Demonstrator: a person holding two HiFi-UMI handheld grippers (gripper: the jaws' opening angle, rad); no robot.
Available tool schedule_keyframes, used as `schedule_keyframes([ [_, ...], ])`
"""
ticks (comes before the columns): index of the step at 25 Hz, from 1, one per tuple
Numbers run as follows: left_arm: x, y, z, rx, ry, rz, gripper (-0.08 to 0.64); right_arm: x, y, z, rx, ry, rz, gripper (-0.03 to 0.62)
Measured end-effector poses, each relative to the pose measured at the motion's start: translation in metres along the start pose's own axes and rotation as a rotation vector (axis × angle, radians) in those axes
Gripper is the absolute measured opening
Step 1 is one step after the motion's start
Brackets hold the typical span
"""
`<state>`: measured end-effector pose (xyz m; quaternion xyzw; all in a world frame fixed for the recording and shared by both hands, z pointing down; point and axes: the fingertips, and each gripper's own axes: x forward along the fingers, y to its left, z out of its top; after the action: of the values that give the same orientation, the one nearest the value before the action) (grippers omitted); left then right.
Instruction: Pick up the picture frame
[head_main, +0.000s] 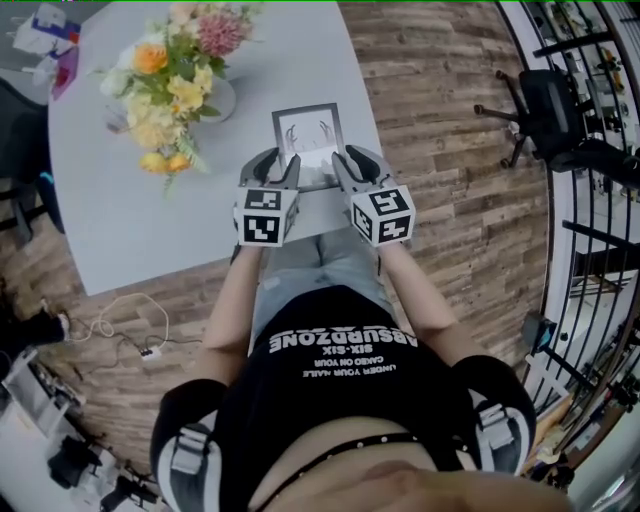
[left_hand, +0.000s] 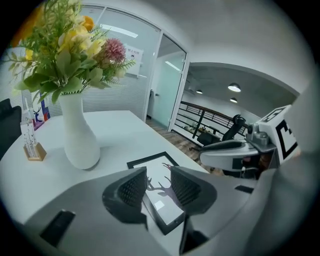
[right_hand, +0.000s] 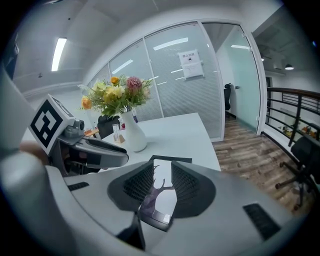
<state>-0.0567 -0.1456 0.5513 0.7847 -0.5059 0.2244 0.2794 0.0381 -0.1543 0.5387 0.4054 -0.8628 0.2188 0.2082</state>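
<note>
**Flat frame to be taken at both sides by two released tools**

The pale grey, round-cornered bench (head_main: 120, 210) carries the black-edged rectangular picture frame with a white antler print (head_main: 307, 135). The frame lies flat, just ahead of and below both tools, close to the bench's near edge.

The left tool (left_hand: 159, 184) is released: its ribbed pads stand apart, and the frame's near-left part is seen through the gap. The right tool (right_hand: 162, 182) is released likewise, with the near-right part seen between its pads. Nothing is gripped yet.

For a clean lift, one pad of each tool is judged to be needed under an edge, which is awkward while the frame lies flat. The frame might first be tipped or drawn slightly past the bench edge. Both tools should then be closed together and raised level, so that the frame is not twisted.

The white ceramic vase of mixed flowers (left_hand: 77, 135), ahead and to the left of the left tool, is best left untouched.

Counted, by size:
- one bench
- one vase
- one picture frame
- two tools
- one small clear stand on a wooden base (left_hand: 32, 145)
</note>
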Motion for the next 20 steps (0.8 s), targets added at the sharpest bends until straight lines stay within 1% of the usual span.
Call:
schedule_keyframes([
  [7, 0.024, 0.013, -0.020, -0.032, 0.063, 0.038, 0.138, 0.021, -0.013, -0.015, -0.003, 0.042, -0.020, 0.107],
  [15, 0.043, 0.025, -0.036, -0.062, 0.099, 0.082, 0.138, 0.040, -0.024, -0.030, -0.029, 0.083, -0.031, 0.106],
  [20, 0.053, 0.032, -0.044, -0.083, 0.124, 0.101, 0.138, 0.053, -0.036, -0.038, -0.040, 0.100, -0.063, 0.106],
])
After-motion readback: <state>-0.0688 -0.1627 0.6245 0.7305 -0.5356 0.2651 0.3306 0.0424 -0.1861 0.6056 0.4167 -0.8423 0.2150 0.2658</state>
